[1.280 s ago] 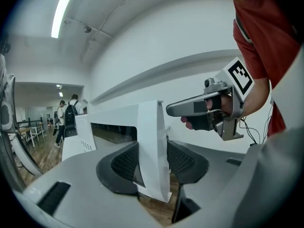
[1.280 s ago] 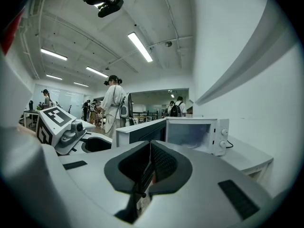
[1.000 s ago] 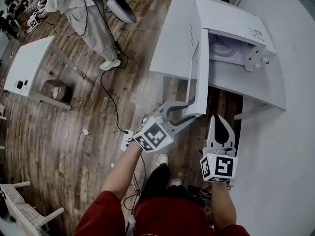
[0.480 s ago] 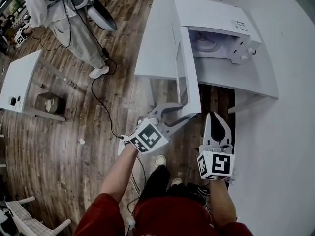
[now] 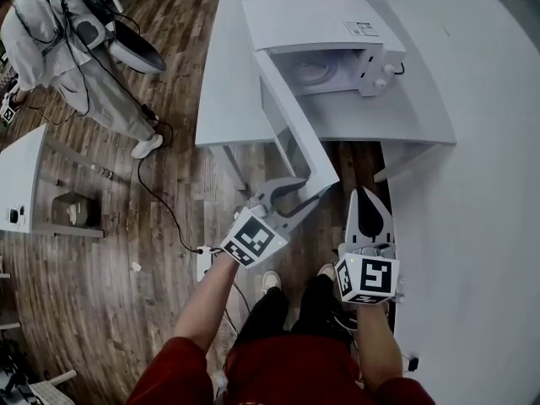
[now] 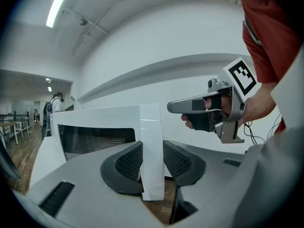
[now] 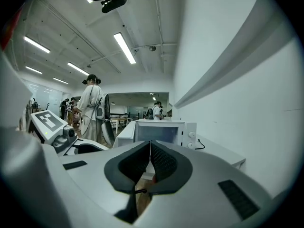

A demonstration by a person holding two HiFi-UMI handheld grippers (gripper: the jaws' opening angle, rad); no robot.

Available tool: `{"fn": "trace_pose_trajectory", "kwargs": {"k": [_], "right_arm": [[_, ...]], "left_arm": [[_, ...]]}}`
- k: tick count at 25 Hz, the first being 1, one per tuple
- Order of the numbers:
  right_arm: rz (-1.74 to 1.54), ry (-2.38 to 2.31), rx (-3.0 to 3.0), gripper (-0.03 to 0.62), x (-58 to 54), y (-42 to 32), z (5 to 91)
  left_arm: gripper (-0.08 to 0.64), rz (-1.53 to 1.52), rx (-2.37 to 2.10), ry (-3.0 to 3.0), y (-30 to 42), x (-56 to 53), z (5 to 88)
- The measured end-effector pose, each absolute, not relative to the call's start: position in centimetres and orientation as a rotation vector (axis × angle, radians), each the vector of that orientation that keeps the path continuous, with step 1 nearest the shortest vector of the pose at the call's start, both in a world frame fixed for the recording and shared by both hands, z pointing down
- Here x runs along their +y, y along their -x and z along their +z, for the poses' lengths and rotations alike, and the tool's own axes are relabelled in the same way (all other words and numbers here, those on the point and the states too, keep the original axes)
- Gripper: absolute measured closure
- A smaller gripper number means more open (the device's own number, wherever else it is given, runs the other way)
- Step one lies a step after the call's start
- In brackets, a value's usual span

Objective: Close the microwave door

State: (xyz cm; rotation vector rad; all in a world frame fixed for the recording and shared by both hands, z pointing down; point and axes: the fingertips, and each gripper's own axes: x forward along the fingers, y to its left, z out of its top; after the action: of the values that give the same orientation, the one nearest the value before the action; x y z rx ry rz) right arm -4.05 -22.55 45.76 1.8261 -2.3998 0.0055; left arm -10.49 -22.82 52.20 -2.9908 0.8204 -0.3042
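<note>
Nearest to me, out in front of the microwave (image 5: 316, 28), my left gripper (image 5: 314, 187) has the free edge of the microwave door (image 5: 291, 133) standing upright between its jaws. They have just been closing, and both dark pads now lie against the two faces of that white edge at a middling width. My right gripper (image 5: 365, 197) hangs just beside it, on the side toward the microwave's knobs (image 5: 384, 70), clear of the door, jaws drawn together with nothing between them.

From the left gripper the door runs back at a slant to its hinge on the microwave's left front corner. It stands partly open, dark window panel facing the cavity. The cavity is open to view, with the pale turntable plate (image 5: 316, 70) inside.

The microwave sits on a white table (image 5: 405, 116), its knob side next to the white wall (image 5: 472, 184).

Well off to the microwave's left, across the wooden floor (image 5: 126, 226), a person in light clothing (image 5: 51, 49) stands wearing cabled gear, with a small white table (image 5: 21, 175) nearer me.
</note>
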Motion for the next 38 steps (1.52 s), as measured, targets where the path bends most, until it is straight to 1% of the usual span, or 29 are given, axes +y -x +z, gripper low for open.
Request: {"fn": "trace_pose_trajectory", "kwargs": {"k": [5,22,29,38], "right_arm": [[0.010,-1.852,-2.398,0.565,-24.2,0.6,45.6],[-0.002,-1.780,-2.476,0.565,-32.6,-10.9,45.8],[0.006,-1.729,-2.534,0.565,-35.6,-13.9,45.7],[-0.012,-1.686,-2.576,0.565,-38.5,-16.1,45.2]], "left_arm": [[0.410,-0.325,0.874,2.969,7.4,-24.4,52.1],[0.411,-0.319,1.451,2.795,-2.0,-32.8,52.4],[0.413,-0.319,1.633,2.714,-4.2,-36.2,52.4],[0.413,-0.305,1.772,2.632,-5.8,-39.4,52.4]]}}
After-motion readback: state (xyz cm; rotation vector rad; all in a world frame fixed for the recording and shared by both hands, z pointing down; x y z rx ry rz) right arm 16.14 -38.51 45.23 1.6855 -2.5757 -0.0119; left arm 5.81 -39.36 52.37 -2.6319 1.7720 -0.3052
